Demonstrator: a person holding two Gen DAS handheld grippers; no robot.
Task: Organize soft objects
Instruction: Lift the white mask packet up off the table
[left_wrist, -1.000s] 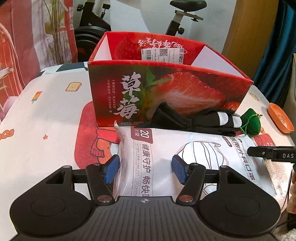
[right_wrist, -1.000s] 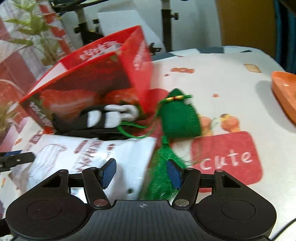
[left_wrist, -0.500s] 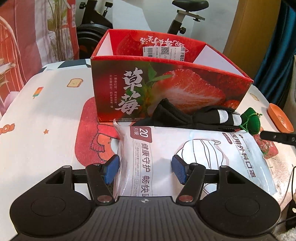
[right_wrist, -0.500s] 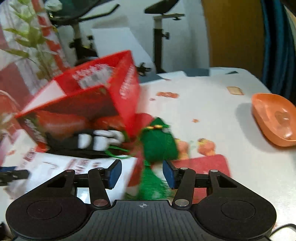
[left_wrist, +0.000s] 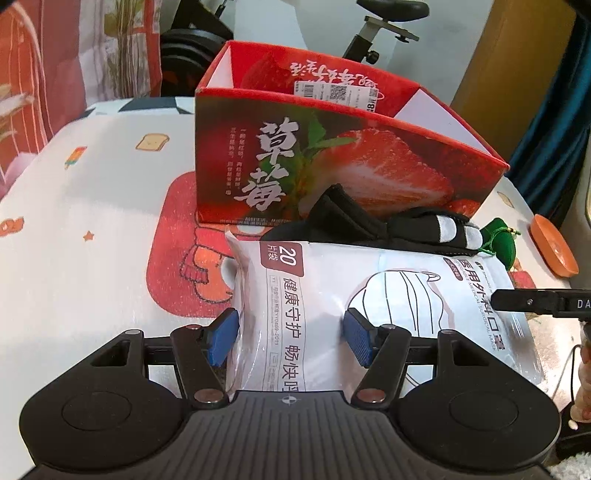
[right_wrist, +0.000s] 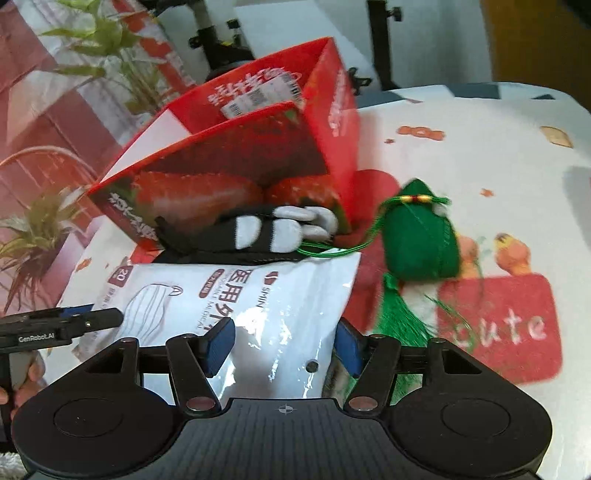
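A white pack of face masks (left_wrist: 369, 295) lies flat in front of a red strawberry box (left_wrist: 332, 166). My left gripper (left_wrist: 290, 341) is open, its blue pads on either side of the pack's left end. My right gripper (right_wrist: 282, 345) is open around the pack's right end (right_wrist: 240, 295). Black and grey gloves (left_wrist: 369, 225) lie between pack and box, and show in the right wrist view (right_wrist: 273, 232). A green tasselled sachet (right_wrist: 421, 240) lies to the right of the gloves; in the left wrist view (left_wrist: 500, 242) it shows behind them.
An orange dish (left_wrist: 552, 245) sits at the table's right edge. The table (left_wrist: 74, 221) has a white cloth with cartoon prints. An exercise bike (left_wrist: 384, 29) and weights stand behind the box. The box's open top faces up.
The right gripper swung left and lower, from over the green sachet to the right end of the mask pack. The left gripper has barely moved.
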